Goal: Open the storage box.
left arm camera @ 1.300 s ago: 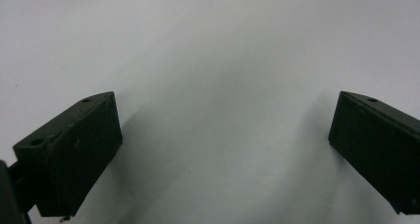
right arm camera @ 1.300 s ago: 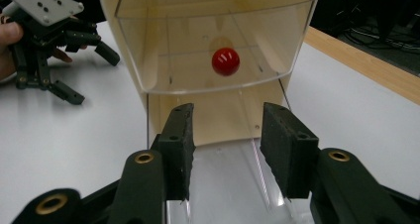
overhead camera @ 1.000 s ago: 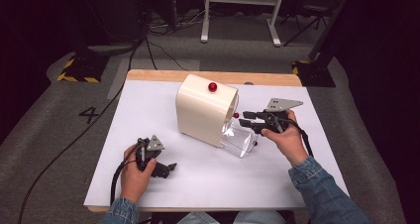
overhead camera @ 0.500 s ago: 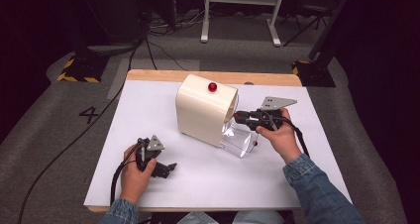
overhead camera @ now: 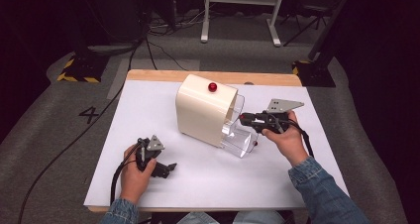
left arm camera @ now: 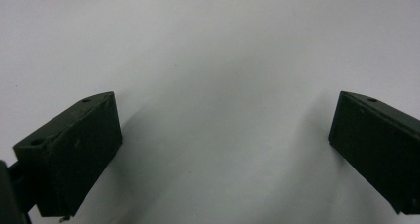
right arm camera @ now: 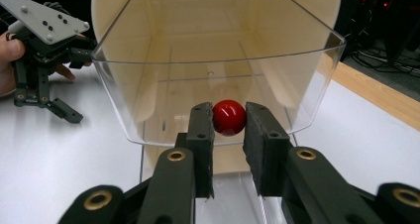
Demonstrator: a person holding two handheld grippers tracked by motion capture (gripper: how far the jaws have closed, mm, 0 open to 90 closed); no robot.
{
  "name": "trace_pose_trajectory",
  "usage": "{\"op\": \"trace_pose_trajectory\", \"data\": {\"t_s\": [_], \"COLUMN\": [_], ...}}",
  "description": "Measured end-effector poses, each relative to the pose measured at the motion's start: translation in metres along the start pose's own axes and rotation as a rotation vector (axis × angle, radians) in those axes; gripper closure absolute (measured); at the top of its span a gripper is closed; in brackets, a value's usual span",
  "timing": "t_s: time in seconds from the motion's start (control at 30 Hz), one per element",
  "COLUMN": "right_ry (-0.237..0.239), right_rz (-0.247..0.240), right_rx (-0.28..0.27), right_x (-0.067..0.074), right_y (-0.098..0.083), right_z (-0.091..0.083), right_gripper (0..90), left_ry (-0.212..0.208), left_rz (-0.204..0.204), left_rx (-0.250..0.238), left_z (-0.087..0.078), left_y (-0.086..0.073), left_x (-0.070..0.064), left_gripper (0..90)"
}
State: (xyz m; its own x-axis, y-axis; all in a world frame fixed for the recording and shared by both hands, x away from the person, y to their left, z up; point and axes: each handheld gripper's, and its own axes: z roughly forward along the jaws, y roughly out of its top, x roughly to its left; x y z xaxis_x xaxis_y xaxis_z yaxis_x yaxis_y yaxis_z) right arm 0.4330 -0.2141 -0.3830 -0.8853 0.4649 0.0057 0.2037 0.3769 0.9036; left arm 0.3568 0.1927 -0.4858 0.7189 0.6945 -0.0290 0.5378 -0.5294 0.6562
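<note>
A cream box (overhead camera: 203, 112) with a red button (overhead camera: 212, 87) on top stands mid-table. A clear tilt-out bin (overhead camera: 238, 137) hangs open from its right side. My right gripper (overhead camera: 243, 118) is shut on the bin's red ball knob (right arm camera: 229, 117), and the right gripper view looks straight into the clear bin (right arm camera: 317, 60), which seems to hold nothing. That gripper (right arm camera: 229, 125) has its jaws pressed on both sides of the knob. My left gripper (overhead camera: 168, 168) rests low on the white tabletop (left arm camera: 223, 60) at the front left, its jaws (left arm camera: 223, 149) wide open with nothing between them.
The white table surface (overhead camera: 148, 110) has a wooden far edge (overhead camera: 198, 76). Cables and stand legs lie on the grey floor beyond. The left hand and its gripper (right arm camera: 42, 80) show at the left of the right gripper view.
The right gripper, still on the knob, has shifted only slightly. The left hand and its gripper have stayed in place.
</note>
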Motion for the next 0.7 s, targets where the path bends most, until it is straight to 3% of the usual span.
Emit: {"op": "trace_pose_trajectory", "data": {"t_s": [0.7], "right_ry": [-0.019], "right_rz": [0.008], "right_rx": [-0.004], "right_x": [0.000], "right_y": [-0.017], "right_z": [-0.045], "right_gripper": [73.8], "left_ry": [-0.001], "left_rz": [0.001], "left_rx": [0.002], "left_z": [0.000], "left_y": [0.000], "left_x": [0.000], "left_gripper": [0.0]}}
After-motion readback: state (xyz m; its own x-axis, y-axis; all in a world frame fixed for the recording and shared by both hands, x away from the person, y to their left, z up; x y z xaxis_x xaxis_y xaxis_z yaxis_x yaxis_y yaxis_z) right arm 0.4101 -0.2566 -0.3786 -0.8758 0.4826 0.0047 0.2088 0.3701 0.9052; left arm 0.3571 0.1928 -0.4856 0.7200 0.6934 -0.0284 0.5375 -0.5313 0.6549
